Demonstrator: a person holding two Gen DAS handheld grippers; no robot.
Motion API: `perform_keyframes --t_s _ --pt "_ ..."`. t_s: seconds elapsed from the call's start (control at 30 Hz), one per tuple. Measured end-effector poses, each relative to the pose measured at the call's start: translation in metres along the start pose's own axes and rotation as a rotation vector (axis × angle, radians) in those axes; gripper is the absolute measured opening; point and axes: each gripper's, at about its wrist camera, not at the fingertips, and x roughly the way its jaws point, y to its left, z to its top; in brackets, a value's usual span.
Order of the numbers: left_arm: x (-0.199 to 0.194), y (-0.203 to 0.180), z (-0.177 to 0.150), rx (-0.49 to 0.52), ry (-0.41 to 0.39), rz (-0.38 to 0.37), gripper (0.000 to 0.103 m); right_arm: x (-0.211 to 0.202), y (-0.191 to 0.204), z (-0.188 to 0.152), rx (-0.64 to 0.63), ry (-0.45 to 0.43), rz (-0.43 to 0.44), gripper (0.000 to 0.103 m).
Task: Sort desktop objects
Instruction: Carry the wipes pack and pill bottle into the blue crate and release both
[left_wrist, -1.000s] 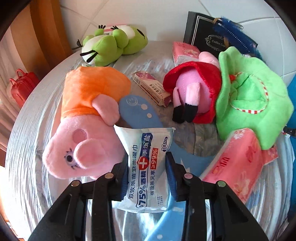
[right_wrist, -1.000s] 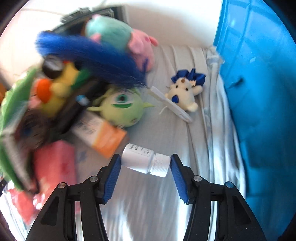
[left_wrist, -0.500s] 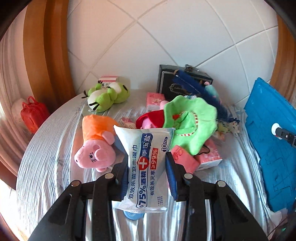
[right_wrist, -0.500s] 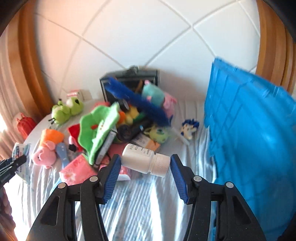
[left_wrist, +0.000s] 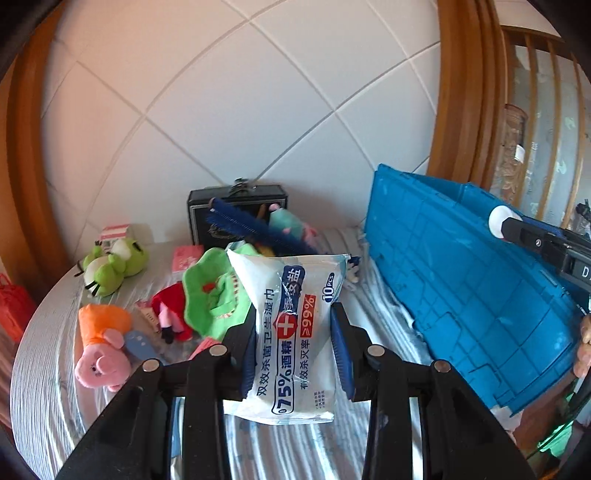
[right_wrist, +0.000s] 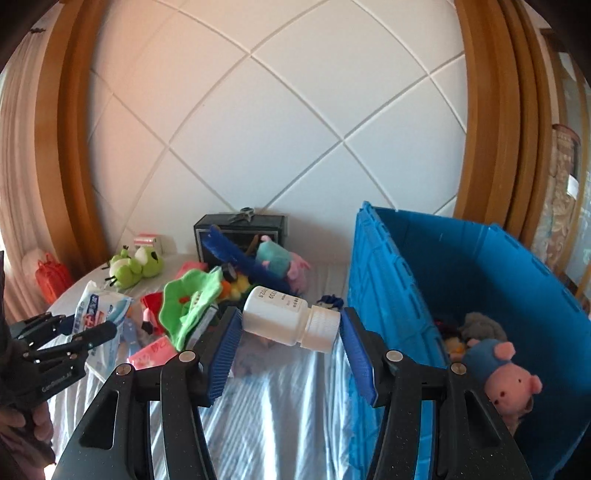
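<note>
Plainly, both claws are loaded and lifted clear of the clutter; the left claw is clenched on a flat wet-wipe pack, its blue pads pressing the two long edges so the soft pouch stands upright with its printed face toward the camera, a hold that likely keeps so limp a thing from folding; the right claw grips a white pill bottle end to end, one pad on the base and the other on the ribbed cap, so the bottle lies crosswise and slightly tilted, cap end lower; gripped on its ends, it probably cannot roll out. To the right stands the blue crate, open at the top, with a pink pig plush and other soft toys already in it, which suggests it is the destination for sorted things; the bottle hangs just beside the crate's near wall, not yet over the opening. On the cloth-covered bench the rest waits in a loose heap: a green frog plush, an orange-dressed pig plush, a green felt hat, a blue brush and a black box against the tiled wall; carrying both items high seems meant to clear the heap and the crate's rim.
</note>
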Motion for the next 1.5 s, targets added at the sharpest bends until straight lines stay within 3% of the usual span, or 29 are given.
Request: perform_keyframes --t_s 0.37,0.63,0.83,1.17,1.5 --pt "0.008 -0.138 0.063 0.130 -0.074 -0.221 0.034 -0.056 -0.094 0.018 0.022 -0.098 -0.174 0.054" --pt "0.021 -0.256 0.089 0.256 -0.078 -0.334 0.034 -0.048 -0.197 -0.003 0.099 -0.029 -0.338 0.054" --pt "0.040 -0.320 0.084 0.339 -0.029 -0.369 0.034 -0.047 -0.249 -0.031 0.162 0.013 -0.351 0.054" --pt "0.060 -0.350 0.077 0.374 0.031 -0.337 0.034 -0.037 -0.268 -0.046 0.148 0.053 -0.289 0.054" --pt "0.071 -0.352 0.074 0.373 0.090 -0.286 0.038 -0.024 -0.270 -0.055 0.122 0.064 -0.319 0.054"
